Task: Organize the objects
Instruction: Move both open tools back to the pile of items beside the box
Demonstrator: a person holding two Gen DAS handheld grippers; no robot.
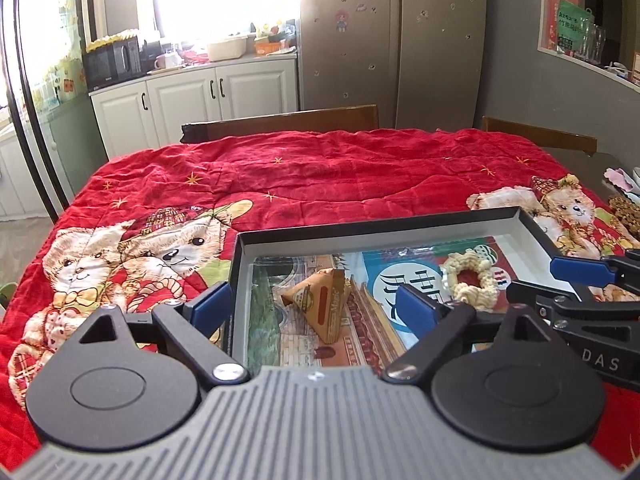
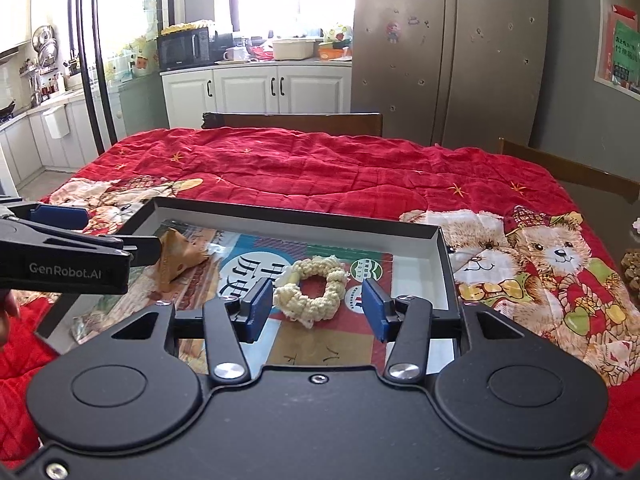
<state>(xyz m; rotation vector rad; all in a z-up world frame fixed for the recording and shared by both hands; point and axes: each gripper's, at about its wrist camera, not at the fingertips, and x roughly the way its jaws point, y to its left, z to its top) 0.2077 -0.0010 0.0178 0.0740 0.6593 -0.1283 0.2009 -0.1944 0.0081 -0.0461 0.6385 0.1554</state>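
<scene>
A shallow black-rimmed box (image 1: 376, 225) (image 2: 304, 216) lies on the red bear-print quilt, its floor covered by a printed picture. Inside it sit a tan pyramid-shaped packet (image 1: 322, 304) (image 2: 178, 254) on the left and a cream knitted ring (image 1: 470, 280) (image 2: 312, 290) on the right. My left gripper (image 1: 314, 308) hangs open above the packet, its blue pads (image 1: 210, 306) wide apart and clear of it. My right gripper (image 2: 318, 310) is open around the near side of the ring, pads (image 2: 260, 310) not touching it. Each gripper shows at the other view's edge.
The red quilt (image 1: 320, 176) (image 2: 340, 168) covers the table. Wooden chair backs (image 1: 288, 120) (image 2: 296, 120) stand at the far edge. A brown textured item (image 1: 626, 212) (image 2: 632, 268) lies at the right edge. Kitchen cabinets and a fridge are behind.
</scene>
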